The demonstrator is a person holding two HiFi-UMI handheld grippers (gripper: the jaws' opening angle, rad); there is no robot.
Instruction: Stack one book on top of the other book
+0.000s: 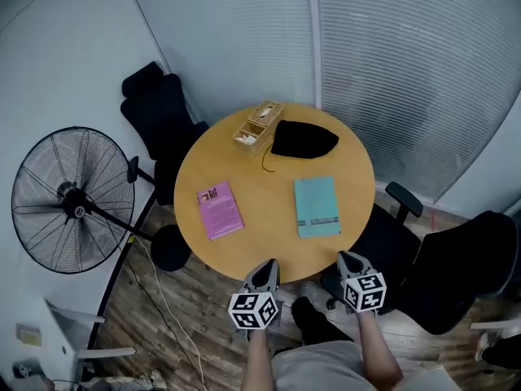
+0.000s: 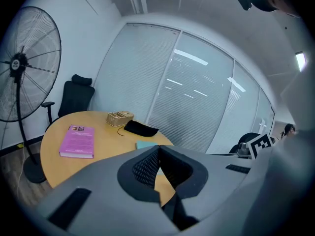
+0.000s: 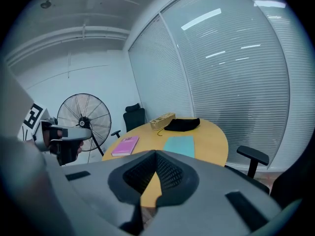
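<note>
A pink book lies flat on the left half of the round wooden table; it also shows as the pink book and the pink book. A teal book lies flat on the right half, seen too as the teal book and a corner of the teal book. The two books lie apart. My left gripper and right gripper hover at the table's near edge, both shut and empty, short of the books.
A wicker box and a black pouch sit at the table's far side. A standing fan is to the left. Black office chairs stand behind and to the right of the table.
</note>
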